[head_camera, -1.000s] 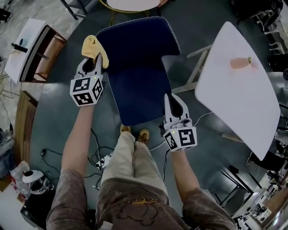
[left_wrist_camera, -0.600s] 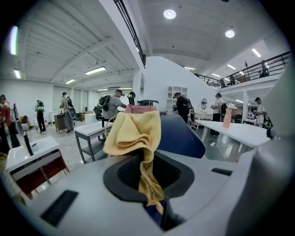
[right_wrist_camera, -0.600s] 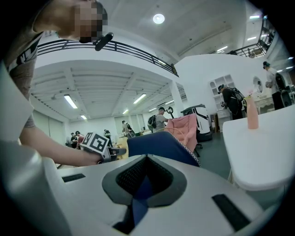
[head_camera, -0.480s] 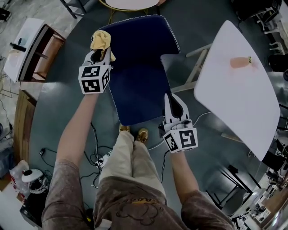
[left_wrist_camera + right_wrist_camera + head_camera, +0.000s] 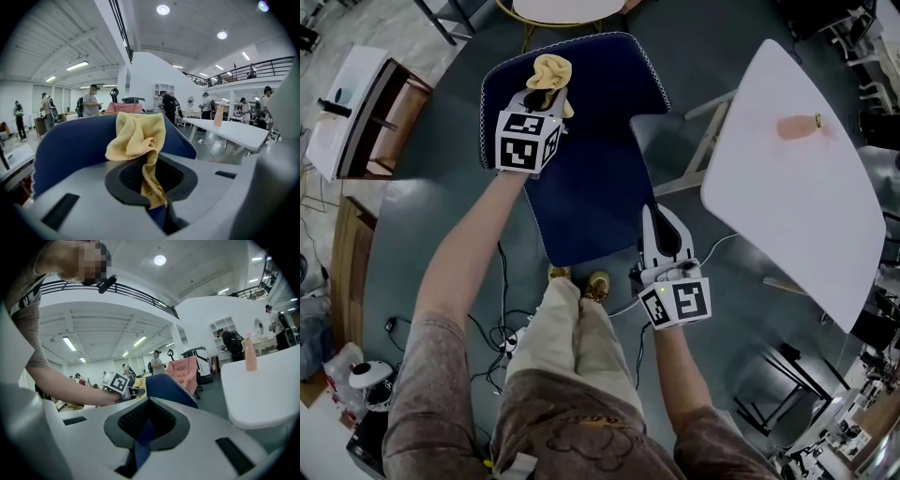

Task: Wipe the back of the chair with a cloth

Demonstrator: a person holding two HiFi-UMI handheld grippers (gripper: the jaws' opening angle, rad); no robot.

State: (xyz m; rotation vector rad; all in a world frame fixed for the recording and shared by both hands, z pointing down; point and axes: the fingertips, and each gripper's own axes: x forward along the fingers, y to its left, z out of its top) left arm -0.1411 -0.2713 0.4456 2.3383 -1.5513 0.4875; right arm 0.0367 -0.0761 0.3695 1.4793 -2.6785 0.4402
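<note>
The left tool (image 5: 542,94) is shut tight on a yellow cloth (image 5: 551,73). In the left gripper view the cloth (image 5: 136,136) is pinched between the two jaws, and its loose end puffs up above them. The cloth sits over the blue chair (image 5: 591,141) in the upper middle of the head view, close to the chair's curved rim.

The right tool (image 5: 659,230) is near the middle of that view. Its jaws are closed on the edge of the chair, and the right gripper view shows a strip of the blue fabric (image 5: 140,437) caught between them.

A white table (image 5: 787,178) fills the right side of the head view, with a pink bottle (image 5: 797,126) lying on it. The floor (image 5: 422,206) is smooth and grey, and black cables (image 5: 502,328) lie on it at lower left.

The room is a big white hall with round ceiling lights (image 5: 163,9). An upper walkway has a dark railing (image 5: 253,70). Other people (image 5: 91,101) stand far back.
</note>
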